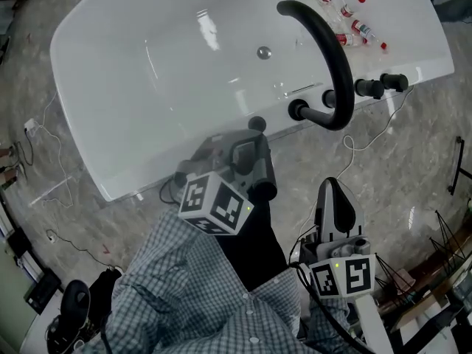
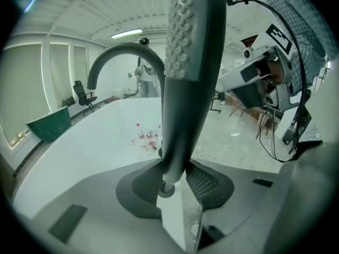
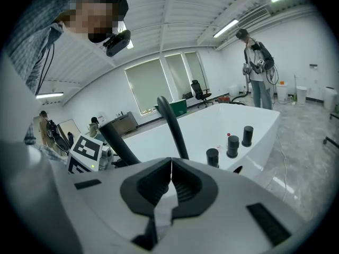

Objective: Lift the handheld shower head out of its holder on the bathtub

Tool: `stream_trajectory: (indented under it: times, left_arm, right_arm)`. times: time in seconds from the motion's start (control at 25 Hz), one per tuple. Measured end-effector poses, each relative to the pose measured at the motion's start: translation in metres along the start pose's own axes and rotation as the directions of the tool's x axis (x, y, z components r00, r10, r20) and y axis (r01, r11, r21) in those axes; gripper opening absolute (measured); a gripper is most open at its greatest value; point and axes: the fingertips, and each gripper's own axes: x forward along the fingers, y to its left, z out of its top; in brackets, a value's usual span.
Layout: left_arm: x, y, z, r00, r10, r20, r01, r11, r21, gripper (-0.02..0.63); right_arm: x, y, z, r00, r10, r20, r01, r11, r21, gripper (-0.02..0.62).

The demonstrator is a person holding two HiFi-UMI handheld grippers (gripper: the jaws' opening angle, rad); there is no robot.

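In the left gripper view the grey shower head, with rows of nozzle bumps, rises from between the jaws. My left gripper is shut on its dark handle. In the head view this gripper hovers over the white bathtub's near rim, beside a small black fitting. The shower head runs back toward the person. In the right gripper view it shows as a dark rod. My right gripper is shut on nothing, above the floor.
A black arched faucet and black knobs stand on the tub's rim. Small red-capped bottles lie at its far corner. Cables trail on the marble floor. A person stands far behind the tub.
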Motion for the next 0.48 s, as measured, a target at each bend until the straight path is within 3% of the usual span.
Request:
stream_trajectory:
  times: [0.48]
  left_arm:
    - [-0.049, 0.018, 0.029, 1.000, 0.014, -0.002, -0.014, 0.999, -0.038, 0.132]
  right_arm:
    - [-0.018, 0.017, 0.054, 0.998, -0.006, 0.063, 0.008, 0.999, -0.034, 0.017]
